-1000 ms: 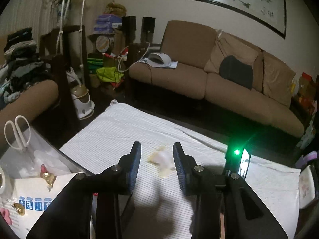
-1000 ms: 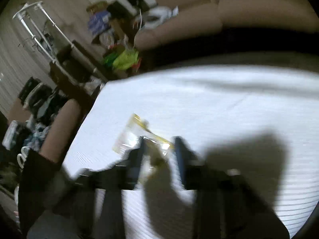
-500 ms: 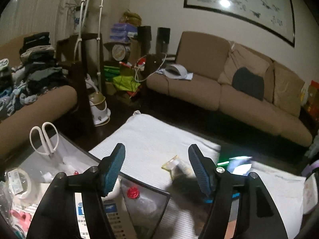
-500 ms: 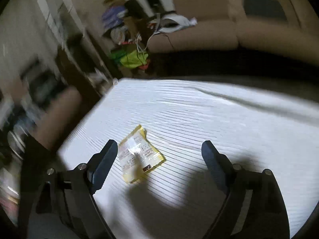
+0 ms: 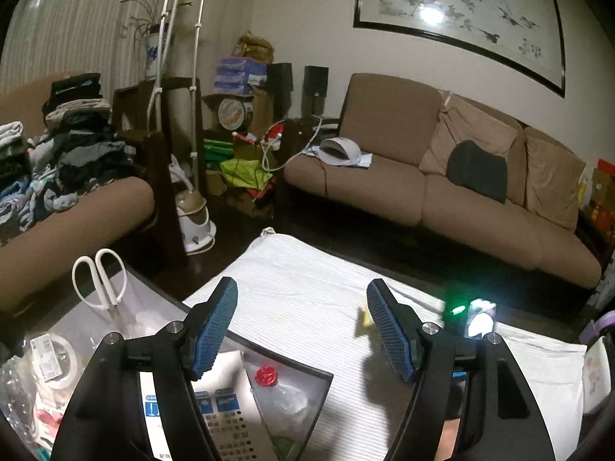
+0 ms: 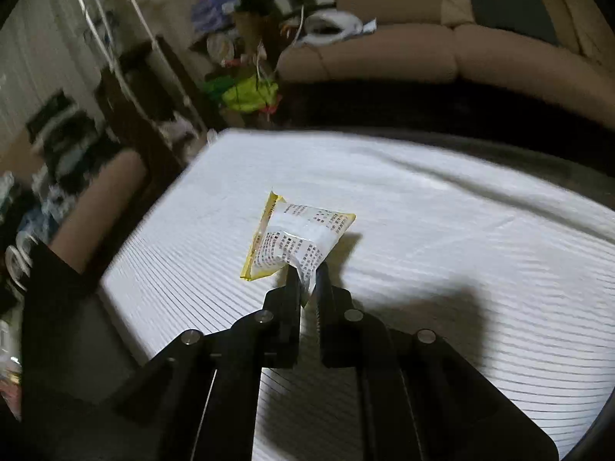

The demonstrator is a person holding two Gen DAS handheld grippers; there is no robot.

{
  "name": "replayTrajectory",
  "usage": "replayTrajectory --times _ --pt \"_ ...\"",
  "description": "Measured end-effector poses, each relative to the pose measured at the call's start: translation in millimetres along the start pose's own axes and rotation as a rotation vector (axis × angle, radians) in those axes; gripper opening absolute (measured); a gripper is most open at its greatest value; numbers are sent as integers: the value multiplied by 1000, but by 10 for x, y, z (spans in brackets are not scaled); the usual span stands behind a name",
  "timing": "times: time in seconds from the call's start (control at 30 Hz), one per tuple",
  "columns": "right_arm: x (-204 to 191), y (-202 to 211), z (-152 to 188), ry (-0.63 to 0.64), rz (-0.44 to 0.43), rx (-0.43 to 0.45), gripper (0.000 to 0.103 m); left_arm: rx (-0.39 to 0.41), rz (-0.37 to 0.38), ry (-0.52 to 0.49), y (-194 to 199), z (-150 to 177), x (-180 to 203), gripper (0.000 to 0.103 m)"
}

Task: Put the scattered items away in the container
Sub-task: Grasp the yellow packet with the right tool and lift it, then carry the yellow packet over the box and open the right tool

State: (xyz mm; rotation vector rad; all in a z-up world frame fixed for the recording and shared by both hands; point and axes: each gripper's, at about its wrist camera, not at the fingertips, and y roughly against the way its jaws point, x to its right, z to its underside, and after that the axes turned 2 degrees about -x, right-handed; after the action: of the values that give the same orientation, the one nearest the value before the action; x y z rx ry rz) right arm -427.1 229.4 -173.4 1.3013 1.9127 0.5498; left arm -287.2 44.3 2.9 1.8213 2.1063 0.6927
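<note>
Our right gripper (image 6: pixel 307 272) has its jaws clamped on one corner of the yellow-and-white sachet (image 6: pixel 296 240), which hangs lifted off the white ribbed cloth (image 6: pixel 442 230) covering the counter; its shadow falls on the cloth just beyond it. In the left wrist view only a yellow edge of the sachet (image 5: pixel 364 317) peeks out beside the right-hand blue pad.

Our left gripper (image 5: pixel 301 326) has its jaws wide and opening further, with nothing between them. It hovers over the near edge of the cloth and the corner of the clear container (image 5: pixel 307 374) at lower left.

Inside the container we see white-handled scissors (image 5: pixel 100 280), a roll of tape (image 5: pixel 54 359), a red round piece (image 5: pixel 266 375) on a clear bag, and a printed sheet (image 5: pixel 215 415).

A brown sofa (image 5: pixel 442 192) stands beyond the counter.
</note>
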Motion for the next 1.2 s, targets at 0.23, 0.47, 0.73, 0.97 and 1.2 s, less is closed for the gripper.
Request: replayTrajectory --times 0.23,0.47,0.73,0.97,1.2 --pt "-38 618 -272 15 -111 135 7 -12 -71 -30 1 -9 -34 72" --pt "-689 1415 -347 218 -386 139 7 -40 -232 -65 180 -75 -261 73" --pt "-1763 1666 100 621 -507 -12 8 -50 -345 137 739 -174 -942 82" --pt "-2267 1611 548 832 -210 -37 29 -117 -474 147 972 -116 -1193 89" --pt "-2355 1881 584 866 -17 54 57 -222 -501 174 985 -40 -1348 97"
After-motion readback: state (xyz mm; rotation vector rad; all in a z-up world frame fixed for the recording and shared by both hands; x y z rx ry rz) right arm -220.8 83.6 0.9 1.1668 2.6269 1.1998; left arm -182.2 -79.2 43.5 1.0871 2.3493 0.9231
